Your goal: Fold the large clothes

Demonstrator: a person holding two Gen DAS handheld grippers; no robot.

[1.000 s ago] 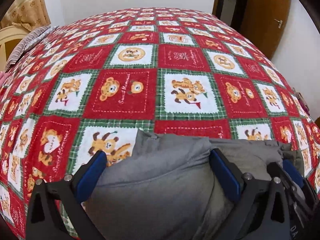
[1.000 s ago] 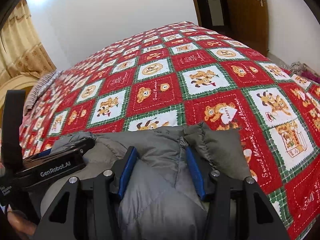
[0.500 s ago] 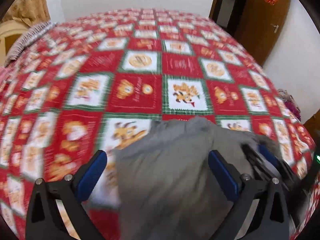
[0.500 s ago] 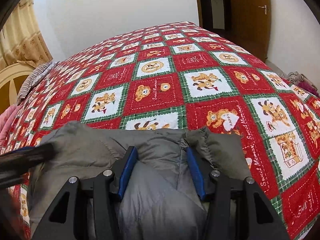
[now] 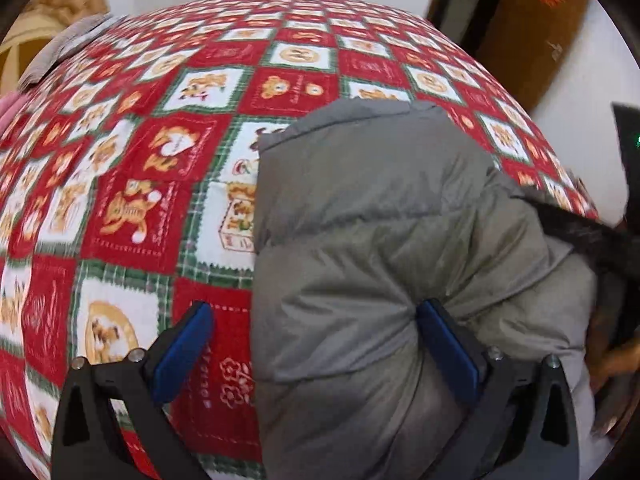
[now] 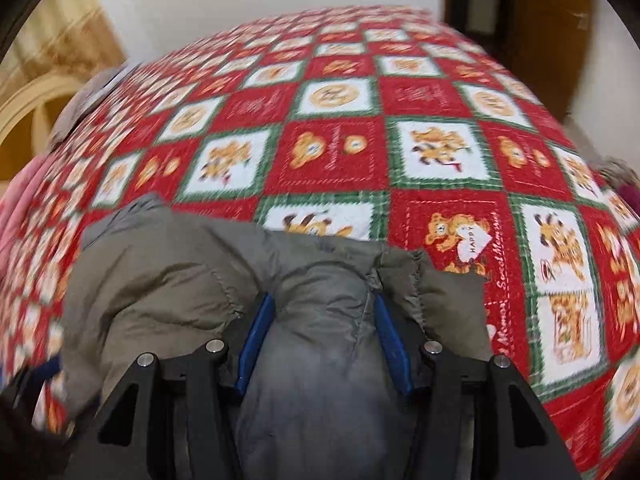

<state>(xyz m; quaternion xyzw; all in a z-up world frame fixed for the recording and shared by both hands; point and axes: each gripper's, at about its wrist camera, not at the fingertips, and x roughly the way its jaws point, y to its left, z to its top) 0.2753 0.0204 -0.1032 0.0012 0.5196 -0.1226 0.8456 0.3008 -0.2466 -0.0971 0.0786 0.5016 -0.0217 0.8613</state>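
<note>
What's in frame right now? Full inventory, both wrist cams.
puffer jacket: 1, grey, bunched on the near part of the bed
bedspread: 1, red, white and green squares with bears, covers the bed
door: 1, brown wood, far right
curtain: 1, beige, far left
striped cloth: 1, grey, far left edge of the bed
left gripper: 1, black with blue pads, open, one pad pressed into the jacket
right gripper: 1, black with blue pads, clamped on a jacket fold

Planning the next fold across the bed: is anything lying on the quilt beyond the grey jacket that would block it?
Nothing visible does. Beyond the jacket the quilt shows only its pattern.
</note>
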